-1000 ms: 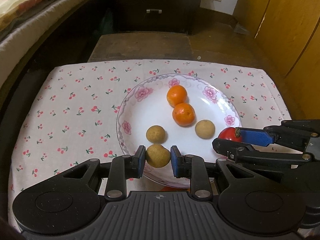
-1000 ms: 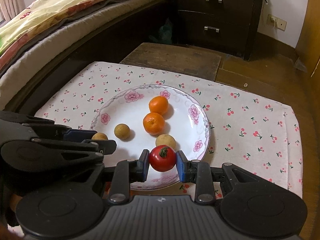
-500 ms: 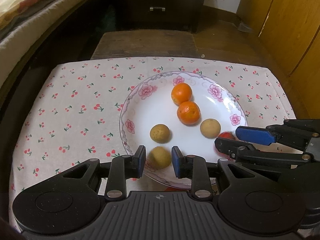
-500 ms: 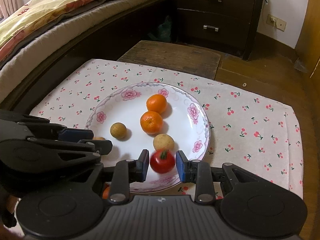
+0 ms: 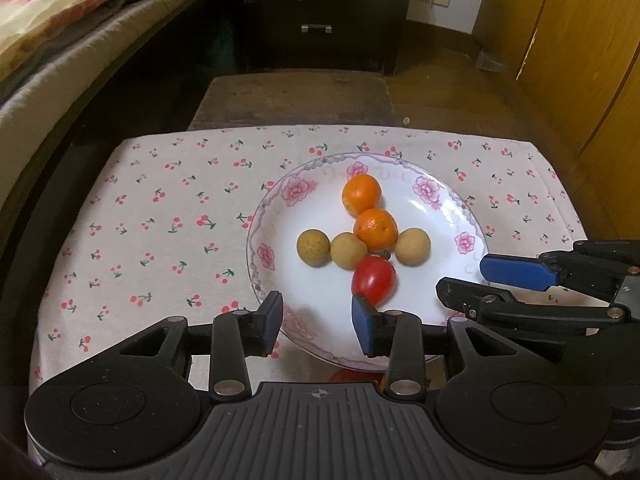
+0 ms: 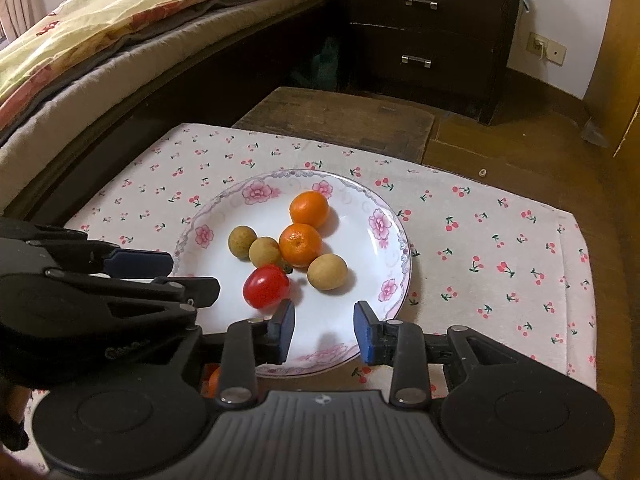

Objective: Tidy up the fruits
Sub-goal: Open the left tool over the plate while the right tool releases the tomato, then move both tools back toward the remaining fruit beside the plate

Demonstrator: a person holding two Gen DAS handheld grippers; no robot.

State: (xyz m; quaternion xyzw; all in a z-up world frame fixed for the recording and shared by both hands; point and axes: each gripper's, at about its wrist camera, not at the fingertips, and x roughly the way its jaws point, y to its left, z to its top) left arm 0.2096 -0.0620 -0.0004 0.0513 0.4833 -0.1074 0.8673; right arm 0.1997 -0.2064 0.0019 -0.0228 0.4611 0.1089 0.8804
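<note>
Looking along the left gripper (image 5: 316,322), I see its jaws spread wide with nothing between them over the near rim of the flowered plate (image 5: 452,196), where two oranges (image 5: 361,194), three small tan fruits (image 5: 348,250) and a red tomato (image 5: 374,279) sit clustered and touching on the cherry-print cloth (image 5: 160,216), the right gripper reaching in from the right edge. From the right gripper (image 6: 325,332) the jaws are likewise wide and hold nothing, the tomato (image 6: 266,286) lying just past its left fingertip, the plate (image 6: 396,232) beneath, and the left gripper (image 6: 160,276) hanging open at the plate's left rim.
</note>
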